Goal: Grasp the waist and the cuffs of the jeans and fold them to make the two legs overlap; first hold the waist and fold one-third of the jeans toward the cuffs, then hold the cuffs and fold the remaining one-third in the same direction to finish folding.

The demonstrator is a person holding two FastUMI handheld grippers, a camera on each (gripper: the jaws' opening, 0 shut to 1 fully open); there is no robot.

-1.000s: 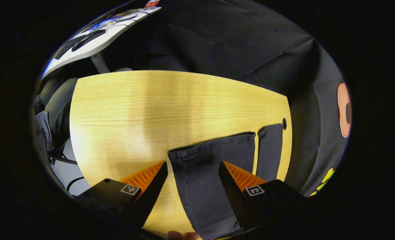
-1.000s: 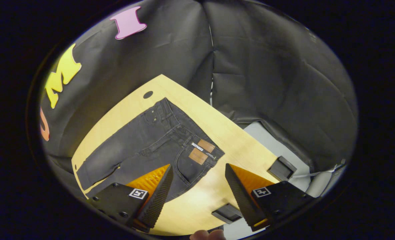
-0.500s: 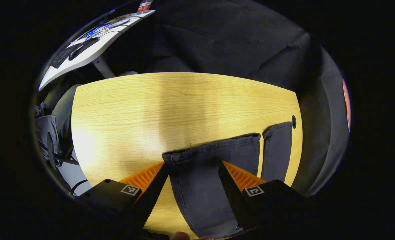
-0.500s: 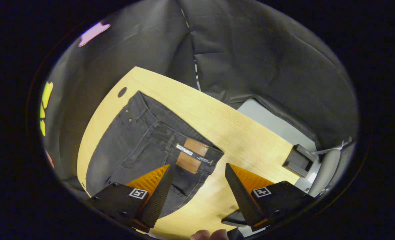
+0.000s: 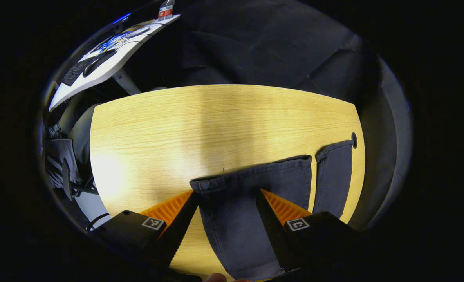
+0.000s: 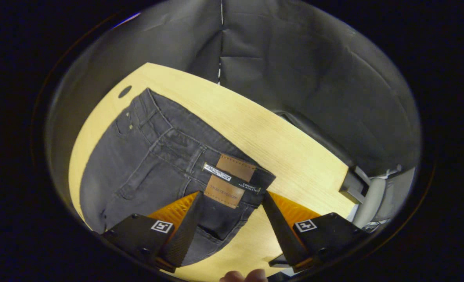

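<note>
Dark grey jeans lie flat on the pale wooden table (image 5: 200, 121). In the left gripper view, the two leg ends lie side by side: the near cuff (image 5: 251, 174) and the far cuff (image 5: 335, 147). My left gripper (image 5: 226, 194) is open, its fingers straddling the near cuff's corner just above it. In the right gripper view, the waist (image 6: 185, 129) with its brown leather patch (image 6: 232, 180) lies spread out. My right gripper (image 6: 230, 196) is open, its fingers on either side of the waist corner by the patch.
A cable hole (image 5: 354, 140) sits in the table beside the far cuff, also seen as a cable hole (image 6: 125, 91) beyond the waist. A white desk (image 5: 110, 58) with a keyboard stands past the table. Dark brackets (image 6: 351, 184) hang at the table edge.
Both grippers have come closer to the jeans. The right one moved in over the waist corner with the patch; the left one settled over the near cuff. Both stayed open.
</note>
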